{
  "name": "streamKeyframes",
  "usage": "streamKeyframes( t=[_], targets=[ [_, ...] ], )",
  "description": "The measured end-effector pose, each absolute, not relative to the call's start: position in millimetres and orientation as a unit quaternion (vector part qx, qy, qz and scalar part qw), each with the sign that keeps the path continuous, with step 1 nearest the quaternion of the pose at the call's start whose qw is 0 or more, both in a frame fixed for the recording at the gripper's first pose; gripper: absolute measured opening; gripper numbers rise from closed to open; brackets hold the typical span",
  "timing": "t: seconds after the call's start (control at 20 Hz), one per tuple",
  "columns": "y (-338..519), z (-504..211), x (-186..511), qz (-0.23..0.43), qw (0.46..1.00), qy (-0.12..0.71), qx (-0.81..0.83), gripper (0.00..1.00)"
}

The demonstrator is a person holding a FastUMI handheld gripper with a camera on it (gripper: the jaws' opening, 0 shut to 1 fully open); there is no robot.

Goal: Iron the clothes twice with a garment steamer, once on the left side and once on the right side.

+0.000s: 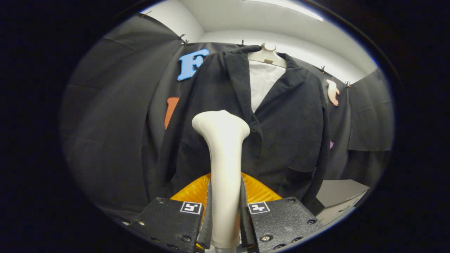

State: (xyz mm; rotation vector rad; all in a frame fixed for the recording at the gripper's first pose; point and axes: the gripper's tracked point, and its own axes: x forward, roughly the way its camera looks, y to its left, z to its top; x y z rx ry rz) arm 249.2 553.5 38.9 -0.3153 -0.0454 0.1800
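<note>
Cream-white plastic up front: the garment steamer point(225, 165) stands upright between the fingers of the gripper point(225, 225), and both fingers are clamped tight against its handle, one on each side. Its flared head sits at the top, just in front of the jacket's chest, a bit left of the lapel opening; can't tell if it's actually touching the fabric. Right behind the fingers there's a ribbed orange piece point(258, 191) peeking out on both sides of the handle. Farther back, the dark jacket point(291, 130) hangs on a pale hanger point(267, 56), with a white shirt point(262, 82) showing between the lapels. Off to the far right, low down, sits a grey box point(339, 195).
</note>
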Motion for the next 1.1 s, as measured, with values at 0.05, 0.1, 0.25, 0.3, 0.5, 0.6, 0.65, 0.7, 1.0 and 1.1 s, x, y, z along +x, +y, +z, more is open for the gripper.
streamKeyframes(
  t=[0.05,0.1,0.25,0.3,0.5,0.6,0.65,0.7,1.0,1.1],
  targets=[
    [551.9,32.3,249.4,0.088,0.984,-0.013,-0.156,0.35],
    [550.8,27.8,249.2,0.089,0.984,-0.008,-0.157,0.35],
    [545.9,14.9,245.0,0.09,0.982,0.006,-0.164,0.35],
    [543.5,8.8,243.8,0.09,0.982,0.014,-0.165,0.35],
    [538.6,-12.6,238.0,0.092,0.98,0.039,-0.17,0.35],
    [535.8,-24.9,232.9,0.094,0.979,0.054,-0.17,0.35],
    [535.5,-30.4,229.5,0.096,0.978,0.059,-0.174,0.34],
    [535.1,-36.1,227.5,0.098,0.977,0.064,-0.177,0.34],
    [523.7,-71.0,221.5,0.1,0.972,0.112,-0.18,0.34],
    [521.1,-79.7,219.2,0.1,0.971,0.121,-0.183,0.34]
  ],
)
